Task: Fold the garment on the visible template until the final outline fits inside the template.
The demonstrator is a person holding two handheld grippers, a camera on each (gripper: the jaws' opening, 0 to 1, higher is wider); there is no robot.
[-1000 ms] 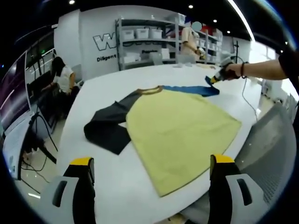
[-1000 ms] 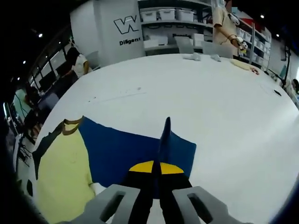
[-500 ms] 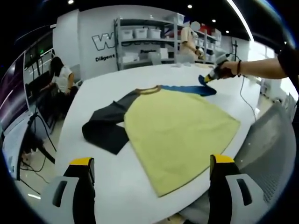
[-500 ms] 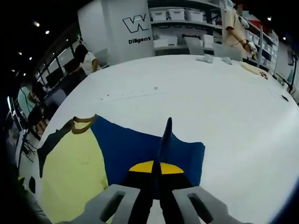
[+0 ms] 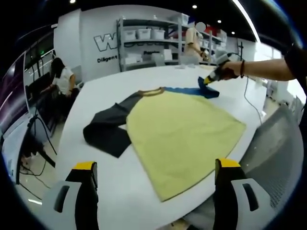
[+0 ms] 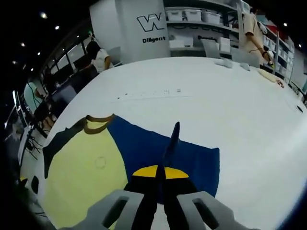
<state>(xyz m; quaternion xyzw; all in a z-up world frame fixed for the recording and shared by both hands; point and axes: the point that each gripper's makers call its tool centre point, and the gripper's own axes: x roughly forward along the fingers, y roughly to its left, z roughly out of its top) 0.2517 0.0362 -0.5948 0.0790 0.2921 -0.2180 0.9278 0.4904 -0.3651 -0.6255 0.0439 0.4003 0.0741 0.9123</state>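
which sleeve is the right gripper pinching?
The blue sleeve: the right gripper is shut on its raised fold. The dark sleeve lies flat on the table's other side, untouched.

The right gripper [image 6: 160,173], clamped on the blue sleeve [image 6: 144,148], has carried its cuff inward toward the yellow body [image 5: 184,136].

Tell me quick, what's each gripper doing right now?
Left gripper: open, holding nothing, above the table edge.
Right gripper: shut on the blue sleeve of the shirt, pinching a fold.

Right gripper [image 6: 160,175] fingers pinched; left gripper [image 5: 156,165] spread.
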